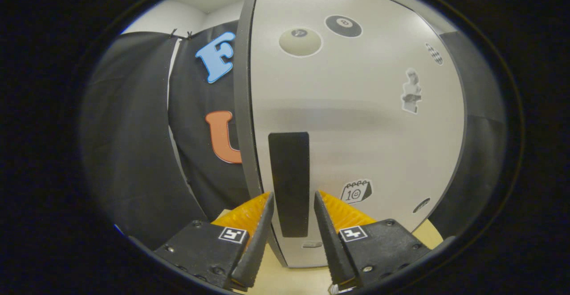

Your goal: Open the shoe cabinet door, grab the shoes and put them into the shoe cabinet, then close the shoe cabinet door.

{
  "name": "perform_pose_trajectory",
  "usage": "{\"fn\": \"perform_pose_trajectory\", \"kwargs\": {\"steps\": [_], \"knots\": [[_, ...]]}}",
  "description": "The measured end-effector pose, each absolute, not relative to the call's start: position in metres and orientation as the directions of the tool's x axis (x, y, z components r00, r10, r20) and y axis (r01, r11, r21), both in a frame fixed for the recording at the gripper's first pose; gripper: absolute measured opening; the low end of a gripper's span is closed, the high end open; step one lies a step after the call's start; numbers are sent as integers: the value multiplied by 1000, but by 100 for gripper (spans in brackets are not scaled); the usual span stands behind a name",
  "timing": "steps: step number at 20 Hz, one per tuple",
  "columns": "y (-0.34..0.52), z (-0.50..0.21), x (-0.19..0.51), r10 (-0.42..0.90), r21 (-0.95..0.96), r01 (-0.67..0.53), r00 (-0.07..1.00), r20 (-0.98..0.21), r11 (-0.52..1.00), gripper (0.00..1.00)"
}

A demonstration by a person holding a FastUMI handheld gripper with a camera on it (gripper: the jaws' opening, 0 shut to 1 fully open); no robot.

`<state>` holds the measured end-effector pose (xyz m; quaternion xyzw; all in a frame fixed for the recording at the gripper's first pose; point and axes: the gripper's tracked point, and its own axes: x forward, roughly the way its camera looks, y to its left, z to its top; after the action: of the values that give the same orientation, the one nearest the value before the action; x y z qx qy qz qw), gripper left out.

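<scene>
Right ahead of the gripper [291, 206] stands the cabinet door [356, 121], closed, pale and smooth, filling most of what's in front. The bit that matters is the handle [289, 179]: a dark vertical strip near the door's left edge, long axis straight up and down. Its lower half sits in the gap between the two fingers, which are spread apart, one on either side of it. Neither finger looks to be pressing on it, so I'd call it lined up but not gripped yet. Can't really tell how far the tips are from the door face.

So the next move looks like it comes down to closing on that strip and pulling, with the door presumably swinging from the far right side since the handle is by the left edge. That's my guess, no hinges visible.

Writing-wise: the door has stickers. An eight ball [343, 26] with an 8 on it, a pale ball [300, 42] whose number is too blurred to read, a calendar sticker [356, 191] showing 10, and a small figure sticker [412, 91]. No brand I can make out.

No shoes spotted from here.
</scene>
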<state>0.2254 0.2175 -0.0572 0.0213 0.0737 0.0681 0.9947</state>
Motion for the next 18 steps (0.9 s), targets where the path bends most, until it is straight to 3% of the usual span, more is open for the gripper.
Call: {"fn": "perform_pose_trajectory", "kwargs": {"steps": [3, 11, 18], "knots": [[215, -59, 228, 108, 44, -103, 984, -144, 994, 42], [210, -62, 219, 131, 32, -127, 980, -150, 991, 33], [194, -66, 163, 198, 22, -197, 971, -134, 980, 28]]}}
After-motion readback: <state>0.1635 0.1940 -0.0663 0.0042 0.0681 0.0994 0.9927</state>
